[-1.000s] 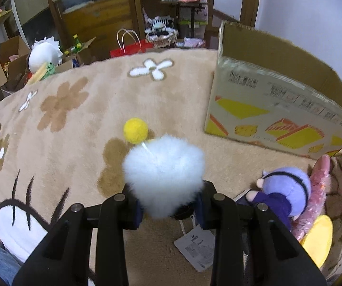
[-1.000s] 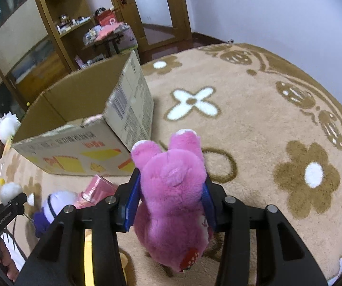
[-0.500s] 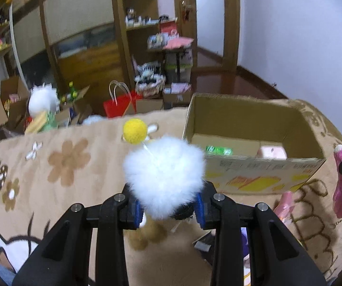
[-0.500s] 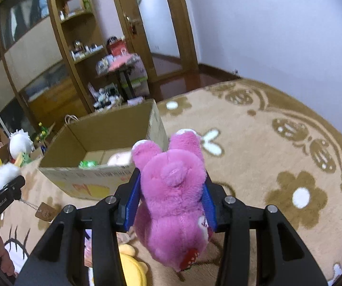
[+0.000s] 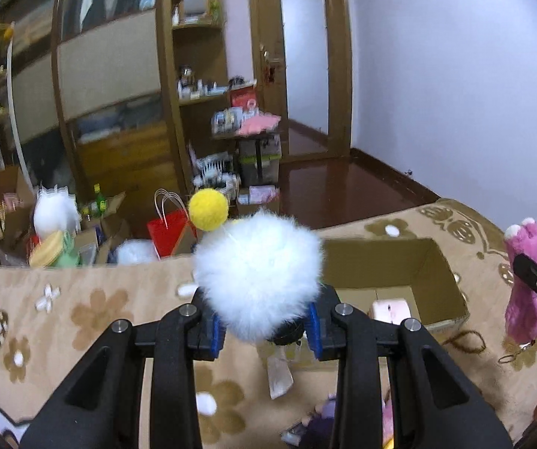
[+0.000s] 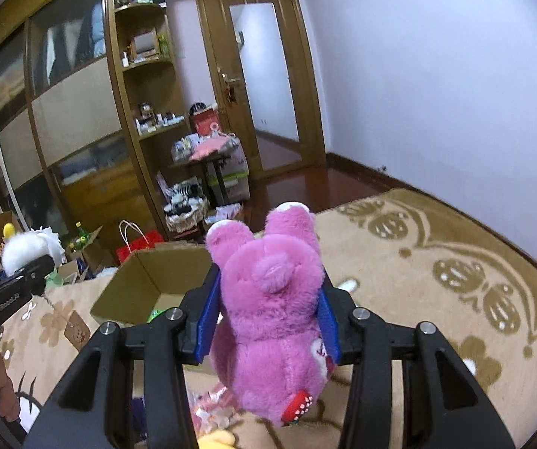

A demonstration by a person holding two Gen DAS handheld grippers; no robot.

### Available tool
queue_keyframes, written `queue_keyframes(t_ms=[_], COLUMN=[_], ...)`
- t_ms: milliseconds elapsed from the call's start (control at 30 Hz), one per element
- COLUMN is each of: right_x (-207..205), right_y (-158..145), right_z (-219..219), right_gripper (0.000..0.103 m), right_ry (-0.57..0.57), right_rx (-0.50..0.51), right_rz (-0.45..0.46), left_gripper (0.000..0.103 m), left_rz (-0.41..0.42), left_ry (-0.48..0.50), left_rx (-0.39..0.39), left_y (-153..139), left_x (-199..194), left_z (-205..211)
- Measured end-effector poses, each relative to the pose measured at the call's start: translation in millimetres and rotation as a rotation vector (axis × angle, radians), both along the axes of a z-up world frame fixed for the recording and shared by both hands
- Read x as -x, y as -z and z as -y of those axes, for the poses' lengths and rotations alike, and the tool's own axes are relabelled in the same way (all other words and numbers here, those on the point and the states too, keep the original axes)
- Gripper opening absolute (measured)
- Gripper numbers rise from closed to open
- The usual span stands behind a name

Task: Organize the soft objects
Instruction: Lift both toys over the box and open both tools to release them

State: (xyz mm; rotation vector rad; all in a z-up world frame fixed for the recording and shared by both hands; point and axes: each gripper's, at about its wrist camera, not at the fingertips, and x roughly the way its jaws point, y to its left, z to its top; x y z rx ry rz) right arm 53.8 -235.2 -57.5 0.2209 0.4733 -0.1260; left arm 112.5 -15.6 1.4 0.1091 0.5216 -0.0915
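Two handheld grippers, each carrying a toy above a flower-patterned carpet. The left gripper [image 5: 264, 331] is clamped on a white fluffy pom-pom toy [image 5: 259, 275] with a yellow ball [image 5: 208, 210] on top. The right gripper [image 6: 266, 321] squeezes a pink plush bear [image 6: 268, 314]. An open cardboard box [image 5: 418, 273] sits ahead and slightly right of the left gripper — ahead-left of the right one. This looks like the carry-to-box step; next, each toy likely needs positioning over the opening before release.

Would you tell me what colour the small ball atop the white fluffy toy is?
Yellow; the small ball shows best in the left wrist view.
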Motion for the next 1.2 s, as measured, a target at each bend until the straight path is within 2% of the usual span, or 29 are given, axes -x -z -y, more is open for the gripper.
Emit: queue_keyframes(t_ms=[233,533,767,900,1067,1133,1167,1200], right_x=[-19,-56,-74,-82,-89,-91,-91,-91], right_y=[-12,-12,7,23,41,43,44,44], right_z=[0,0,-8,-9,-12,-12,-12,-13], right_gripper=[0.049,0.049,0.050,0.050,0.053,0.053,0.054,0.054], right_ry=[0.010,-0.056,-0.127,-0.144,-0.166,-0.170,-0.172,-0.172], right_rx=[0.009,-0.025,-0.043,-0.063,-0.074,-0.075,-0.075,-0.077], right_rz=[0.029,0.050,0.020,-0.031,-0.075,-0.079,-0.079,-0.079], left_gripper=[0.032,0.033,0.034,0.035,0.037,0.052,0.070,0.075], left_rz=[0.031,-0.013,-0.051,-0.110,-0.142,-0.142,-0.135,-0.126], left_ry=[0.035,0.070,0.132,0.167,0.161,0.146,0.139,0.136], left_rx=[-0.008,-0.020,0.001,0.006,-0.013,-0.019,-0.017,-0.015], left_y=[-11,13,30,46,61,63,64,64], left_x=[-24,-46,-53,-60,-64,-65,-65,-65], left_z=[21,31,40,44,47,47,45,44])
